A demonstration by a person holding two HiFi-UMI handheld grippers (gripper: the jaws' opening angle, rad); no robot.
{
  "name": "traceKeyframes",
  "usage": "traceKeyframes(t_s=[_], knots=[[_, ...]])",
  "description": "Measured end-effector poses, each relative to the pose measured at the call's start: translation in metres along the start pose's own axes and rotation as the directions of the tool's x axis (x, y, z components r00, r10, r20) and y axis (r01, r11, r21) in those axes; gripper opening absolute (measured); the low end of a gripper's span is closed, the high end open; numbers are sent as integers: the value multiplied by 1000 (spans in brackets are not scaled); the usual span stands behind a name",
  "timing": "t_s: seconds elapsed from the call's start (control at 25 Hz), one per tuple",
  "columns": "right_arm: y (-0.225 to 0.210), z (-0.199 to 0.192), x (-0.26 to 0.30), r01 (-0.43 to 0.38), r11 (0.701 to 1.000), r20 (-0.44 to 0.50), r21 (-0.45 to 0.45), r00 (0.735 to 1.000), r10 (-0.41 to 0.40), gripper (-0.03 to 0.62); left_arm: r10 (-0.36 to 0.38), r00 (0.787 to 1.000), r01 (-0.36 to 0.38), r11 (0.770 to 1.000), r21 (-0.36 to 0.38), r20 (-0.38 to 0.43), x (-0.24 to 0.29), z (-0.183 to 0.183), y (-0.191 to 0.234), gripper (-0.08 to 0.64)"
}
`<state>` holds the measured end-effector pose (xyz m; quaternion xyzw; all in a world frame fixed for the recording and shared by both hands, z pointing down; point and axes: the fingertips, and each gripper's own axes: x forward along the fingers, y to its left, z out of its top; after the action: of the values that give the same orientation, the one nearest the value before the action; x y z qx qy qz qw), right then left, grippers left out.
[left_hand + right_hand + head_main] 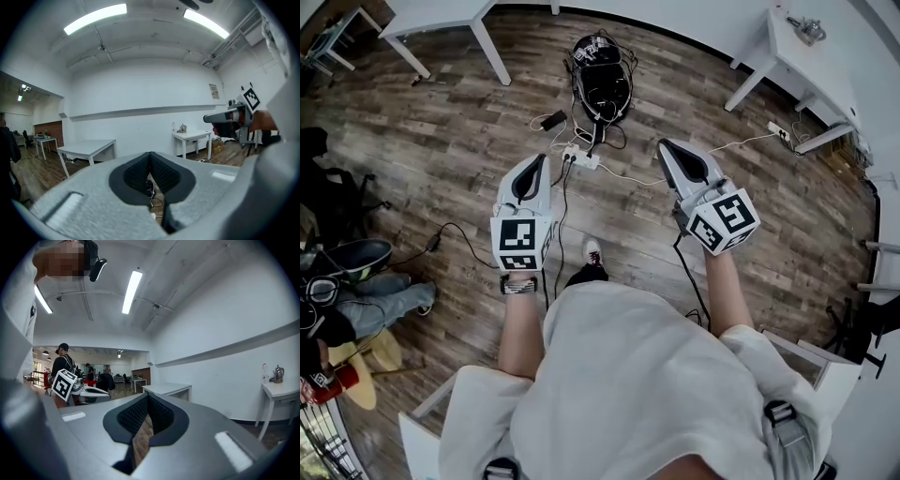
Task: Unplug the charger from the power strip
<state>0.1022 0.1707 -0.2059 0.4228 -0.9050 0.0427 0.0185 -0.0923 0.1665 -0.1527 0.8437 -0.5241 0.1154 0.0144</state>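
Note:
A white power strip (580,157) lies on the wooden floor ahead of me, with dark plugs and several cables running from it. A small black charger brick (552,120) lies just beyond it to the left. Both grippers hang in the air well above the floor. My left gripper (532,168) is shut and empty, its tips in the picture just left of the strip; in its own view the pads (140,171) meet, with cables (151,190) showing below them. My right gripper (667,148), also shut and empty, is off to the strip's right.
A black bag (602,80) full of cables sits beyond the strip. White tables stand at the back left (450,17) and back right (795,49). A white cord runs to a wall socket (779,130). A seated person's legs (380,298) are at the left. My shoe (592,251) is below the grippers.

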Motion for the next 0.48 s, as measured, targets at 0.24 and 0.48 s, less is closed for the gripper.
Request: traceKeyframes(t_s=[0.24,0.48], knots=[[-14,1,48,15,1000,9,10,1000,-15,2,-13,1000,13,1000,6,-4,33,0,38,3],[-20,-9,79,31,999,-5,16,1000,-31,2,-26,1000,26,1000,-1,-17,54,-12,64,3]])
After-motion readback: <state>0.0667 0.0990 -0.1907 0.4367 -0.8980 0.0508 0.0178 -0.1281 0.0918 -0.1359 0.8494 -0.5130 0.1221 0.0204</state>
